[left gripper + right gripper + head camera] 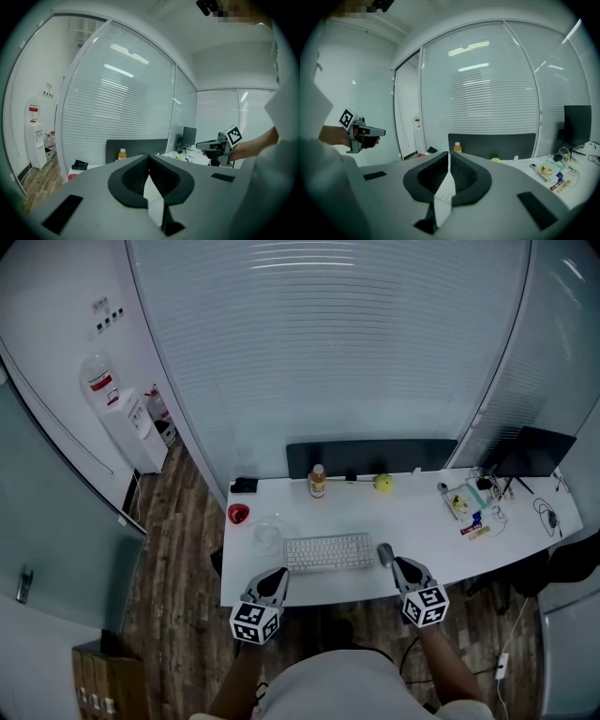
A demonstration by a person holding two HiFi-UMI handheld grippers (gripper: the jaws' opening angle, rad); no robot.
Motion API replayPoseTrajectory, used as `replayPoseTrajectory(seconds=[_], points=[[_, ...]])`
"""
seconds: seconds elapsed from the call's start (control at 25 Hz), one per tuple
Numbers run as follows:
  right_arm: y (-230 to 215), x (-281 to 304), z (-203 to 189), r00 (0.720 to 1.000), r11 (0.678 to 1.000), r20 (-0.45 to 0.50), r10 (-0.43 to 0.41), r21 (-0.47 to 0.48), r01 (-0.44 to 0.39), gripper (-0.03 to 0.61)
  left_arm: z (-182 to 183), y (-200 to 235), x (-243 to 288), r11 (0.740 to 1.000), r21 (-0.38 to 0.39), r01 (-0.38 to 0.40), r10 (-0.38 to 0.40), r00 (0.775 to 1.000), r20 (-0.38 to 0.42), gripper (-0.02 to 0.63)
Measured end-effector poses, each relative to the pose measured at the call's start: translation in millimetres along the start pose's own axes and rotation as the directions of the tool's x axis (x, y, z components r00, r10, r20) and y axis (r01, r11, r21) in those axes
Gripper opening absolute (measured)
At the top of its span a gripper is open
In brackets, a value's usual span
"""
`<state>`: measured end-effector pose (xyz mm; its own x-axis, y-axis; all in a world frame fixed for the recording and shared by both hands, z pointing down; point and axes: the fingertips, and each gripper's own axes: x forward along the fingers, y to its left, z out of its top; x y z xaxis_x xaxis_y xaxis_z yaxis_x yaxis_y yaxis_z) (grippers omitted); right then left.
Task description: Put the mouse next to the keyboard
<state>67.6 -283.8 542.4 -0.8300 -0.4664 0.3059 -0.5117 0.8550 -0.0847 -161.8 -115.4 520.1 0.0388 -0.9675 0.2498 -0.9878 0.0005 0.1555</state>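
The white keyboard (328,552) lies near the front edge of the white desk (431,531). A grey mouse (385,554) rests on the desk just off the keyboard's right end. My right gripper (399,564) hovers just in front of the mouse, jaws shut and empty; in its own view the right gripper (449,153) has its jaws met at the tip, with the keyboard (444,188) showing below. My left gripper (278,576) is held at the keyboard's front left corner. Its own view shows the left gripper (149,157) shut with nothing in it.
At the back of the desk stand an orange bottle (318,481), a yellow ball (382,483) and a black object (245,485). A red cup (238,514) and a clear bowl (267,535) sit left of the keyboard. Small clutter (469,502) and a monitor (530,452) fill the right.
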Motion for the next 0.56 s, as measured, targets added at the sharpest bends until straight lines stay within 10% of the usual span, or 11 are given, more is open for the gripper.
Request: replayPoseTrajectory(seconds=[0.56], points=[[-7.4, 1.3, 4.1, 1.000, 1.000, 0.008, 0.002, 0.004, -0.002, 0.040, 7.3, -5.5, 11.2, 1.000, 0.003, 0.008, -0.008, 1.000, 0.009, 0.017]])
